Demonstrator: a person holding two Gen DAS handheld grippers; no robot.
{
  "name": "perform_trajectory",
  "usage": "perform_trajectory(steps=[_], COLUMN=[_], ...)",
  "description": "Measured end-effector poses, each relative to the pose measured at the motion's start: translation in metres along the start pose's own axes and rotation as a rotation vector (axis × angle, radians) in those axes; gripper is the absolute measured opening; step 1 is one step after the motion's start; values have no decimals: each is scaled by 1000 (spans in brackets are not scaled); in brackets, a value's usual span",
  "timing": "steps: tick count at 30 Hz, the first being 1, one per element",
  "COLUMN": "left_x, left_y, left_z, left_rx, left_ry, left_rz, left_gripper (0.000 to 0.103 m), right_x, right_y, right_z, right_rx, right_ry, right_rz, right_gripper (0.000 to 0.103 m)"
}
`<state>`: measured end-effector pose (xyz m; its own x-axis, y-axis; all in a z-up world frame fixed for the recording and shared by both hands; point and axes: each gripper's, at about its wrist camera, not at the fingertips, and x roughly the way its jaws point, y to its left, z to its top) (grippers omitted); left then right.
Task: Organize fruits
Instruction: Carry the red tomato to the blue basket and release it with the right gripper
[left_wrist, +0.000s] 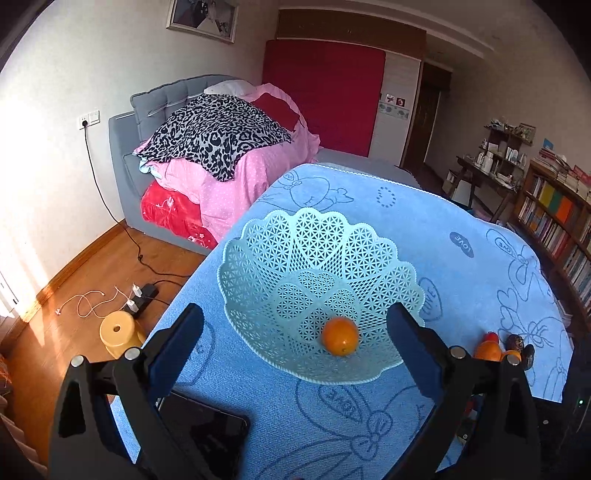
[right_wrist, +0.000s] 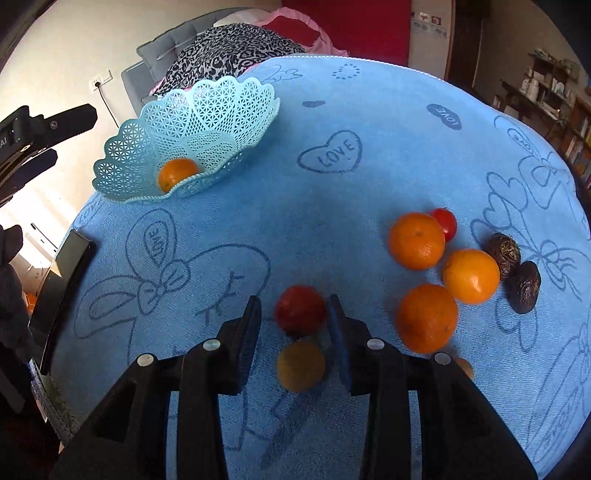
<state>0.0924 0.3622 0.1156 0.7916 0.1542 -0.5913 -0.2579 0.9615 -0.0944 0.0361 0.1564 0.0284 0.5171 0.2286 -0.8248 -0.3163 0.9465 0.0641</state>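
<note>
A worktop (right_wrist: 369, 122) draped in a blue cloth with heart and bow drawings holds a pale turquoise lattice basket (right_wrist: 221, 107) and loose fruit. In the right wrist view the basket sits at about ten o'clock, with one orange (right_wrist: 176, 173) lying inside against its near wall. The right claw (right_wrist: 293, 321) is low at six o'clock, its jaws apart, with a dark red round fruit (right_wrist: 300, 309) between the tips; whether the pads touch it cannot be told. Just nearer the camera, between the fingers, lies a yellowish fruit (right_wrist: 301, 365), blurred. At three o'clock, three more oranges (right_wrist: 416, 240) cluster together, with a small red tomato (right_wrist: 444, 222) touching the farthest one and two dark wrinkled fruits (right_wrist: 523, 286) just beside them to the right.

In the left wrist view the left claw (left_wrist: 295, 325) hovers with its jaws spread wide, holding nothing, the basket and its orange centred between the fingers. A dark phone (left_wrist: 205, 435) lies on the cloth at seven o'clock.
</note>
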Motion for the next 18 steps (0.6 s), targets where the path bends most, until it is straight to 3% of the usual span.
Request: perform_trajectory(steps=[4,13,18], left_x=[3,7,8], left_y=[3,13,19], left_z=[0,3,5], left_rx=[-10,-38,-57], left_ry=[8,14,14], left_rz=[5,25,23], left_gripper=[100,100,100], right_x=[0,-38,-34], right_y=[2,19,11], right_z=[5,65,56], right_rx=[-7,-29,-12], right_ry=[-5,-182,-130], right_rz=[-3,42,55], right_gripper=[29,29,31])
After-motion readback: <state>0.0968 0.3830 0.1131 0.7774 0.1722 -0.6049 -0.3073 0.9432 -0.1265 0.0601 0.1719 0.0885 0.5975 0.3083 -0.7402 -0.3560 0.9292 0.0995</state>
